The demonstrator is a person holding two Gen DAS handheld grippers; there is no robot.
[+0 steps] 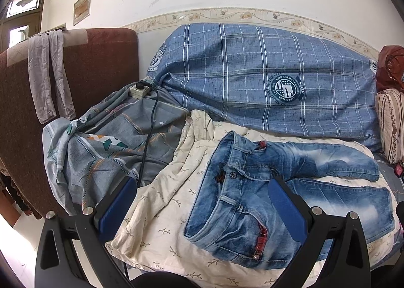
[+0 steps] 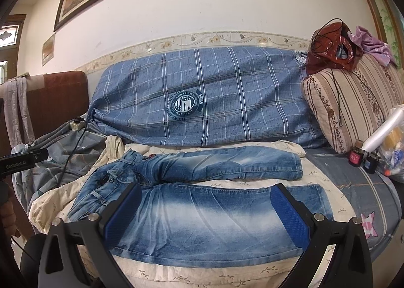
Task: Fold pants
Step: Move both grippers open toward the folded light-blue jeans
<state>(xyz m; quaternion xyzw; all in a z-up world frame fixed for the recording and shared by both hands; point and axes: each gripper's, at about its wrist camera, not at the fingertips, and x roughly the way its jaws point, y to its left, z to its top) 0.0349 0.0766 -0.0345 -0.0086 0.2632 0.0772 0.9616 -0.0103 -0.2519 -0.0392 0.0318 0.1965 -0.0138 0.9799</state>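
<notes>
Faded blue denim pants [image 2: 202, 202] lie spread on a cream quilt with a small leaf print [image 1: 161, 212], waistband toward nine o'clock in the right wrist view and both legs running toward three o'clock. The far leg lies straight along the quilt's back edge; the near leg lies flat in front of it, a strip of quilt showing between them.

Left gripper [image 1: 202, 202] hangs above the waistband, its blue-padded fingers [image 1: 118, 209] spread wide and holding nothing, the button fly between them. Right gripper [image 2: 205, 212] hangs over the near leg, its blue pads likewise wide apart and empty.

Behind the pants, at twelve o'clock, a long blue checked bolster with a round crest [image 2: 202, 96] leans against the white wall. At nine o'clock a grey patterned sheet [image 1: 113, 141] is bunched, with a black cable [image 1: 149, 131] running across it. At three o'clock sits a striped beige cushion [image 2: 353, 101].
</notes>
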